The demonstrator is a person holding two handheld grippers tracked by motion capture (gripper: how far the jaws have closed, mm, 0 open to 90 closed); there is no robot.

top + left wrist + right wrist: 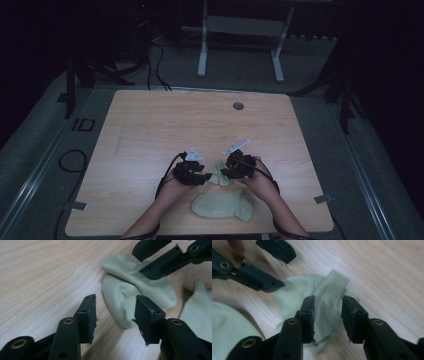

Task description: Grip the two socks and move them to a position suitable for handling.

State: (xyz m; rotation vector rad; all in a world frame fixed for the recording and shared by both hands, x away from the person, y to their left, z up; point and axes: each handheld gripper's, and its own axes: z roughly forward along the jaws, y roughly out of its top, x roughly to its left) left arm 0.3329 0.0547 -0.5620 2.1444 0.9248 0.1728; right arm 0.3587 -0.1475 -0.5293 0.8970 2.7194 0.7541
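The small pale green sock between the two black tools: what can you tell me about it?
The small sock is pale green knit cloth with a ribbed cuff, crumpled and folded on the wooden table. The right tool stands around its raised cuff end, pads beside it, grip unclear. The left tool is open at the other end. A larger pale green sock lies nearby.
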